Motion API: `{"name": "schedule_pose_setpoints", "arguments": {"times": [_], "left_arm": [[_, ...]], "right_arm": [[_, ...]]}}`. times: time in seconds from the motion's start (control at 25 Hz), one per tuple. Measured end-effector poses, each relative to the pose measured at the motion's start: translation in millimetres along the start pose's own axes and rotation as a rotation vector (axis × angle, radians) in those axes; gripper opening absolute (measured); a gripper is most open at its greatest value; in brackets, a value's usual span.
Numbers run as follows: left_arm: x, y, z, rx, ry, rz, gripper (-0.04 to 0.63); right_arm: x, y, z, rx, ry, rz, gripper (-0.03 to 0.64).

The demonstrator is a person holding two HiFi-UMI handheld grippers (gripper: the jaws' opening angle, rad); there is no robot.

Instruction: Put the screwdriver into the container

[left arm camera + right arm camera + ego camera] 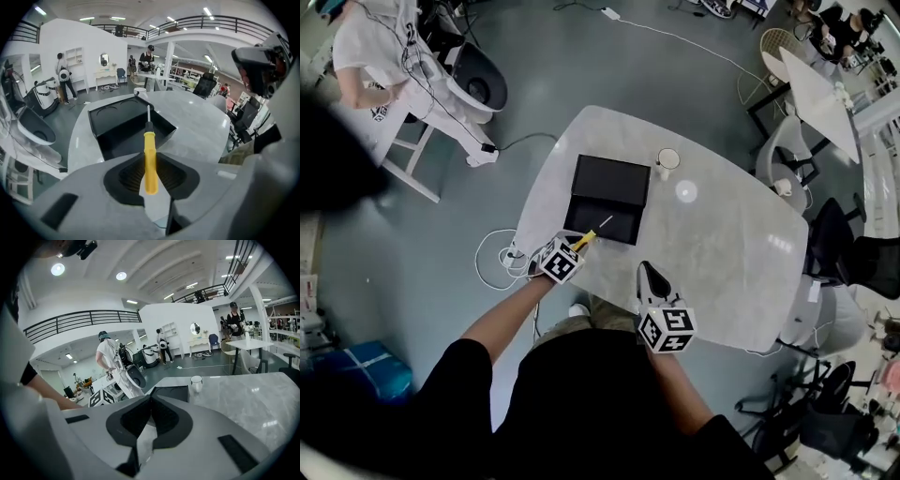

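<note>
The left gripper (150, 165) had its jaws part way closed and pinched on the yellow handle of the screwdriver (149, 152). Gripping the fat handle rather than the thin metal shaft made sense to me, since the pads get more to bite on and the shaft end stays free to go in first.

The long axis ran straight out along the jaws, tip pointing away from the person and toward the open black container (117, 123). From the head view the shaft looked to be over the near compartment, but I couldn't really tell if the tip was below the rim or just above it.

Over on the right, the right gripper (149, 405) had its jaws together with nothing in them. It was parked near the table (722, 244) edge, I'd guess just to stay out of the way.
</note>
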State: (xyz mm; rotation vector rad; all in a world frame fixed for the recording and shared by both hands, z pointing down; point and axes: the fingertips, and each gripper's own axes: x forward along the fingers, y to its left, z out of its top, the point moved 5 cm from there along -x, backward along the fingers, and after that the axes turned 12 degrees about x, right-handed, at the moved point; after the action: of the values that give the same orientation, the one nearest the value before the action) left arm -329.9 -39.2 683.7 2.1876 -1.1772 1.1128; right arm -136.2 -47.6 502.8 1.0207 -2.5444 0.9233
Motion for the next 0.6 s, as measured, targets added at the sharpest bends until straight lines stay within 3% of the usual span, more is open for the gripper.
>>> {"name": "schedule_pose_setpoints", "arguments": {"times": [0.32, 0.6], "left_arm": [[34, 33, 16, 0.143, 0.092, -0.072, 0.086], [70, 42, 31, 0.232, 0.125, -0.140, 0.086]], "right_arm": [[33, -28, 19, 0.058, 0.000, -0.058, 0.012], [42, -71, 28, 0.115, -0.009, -0.135, 0.012]]}}
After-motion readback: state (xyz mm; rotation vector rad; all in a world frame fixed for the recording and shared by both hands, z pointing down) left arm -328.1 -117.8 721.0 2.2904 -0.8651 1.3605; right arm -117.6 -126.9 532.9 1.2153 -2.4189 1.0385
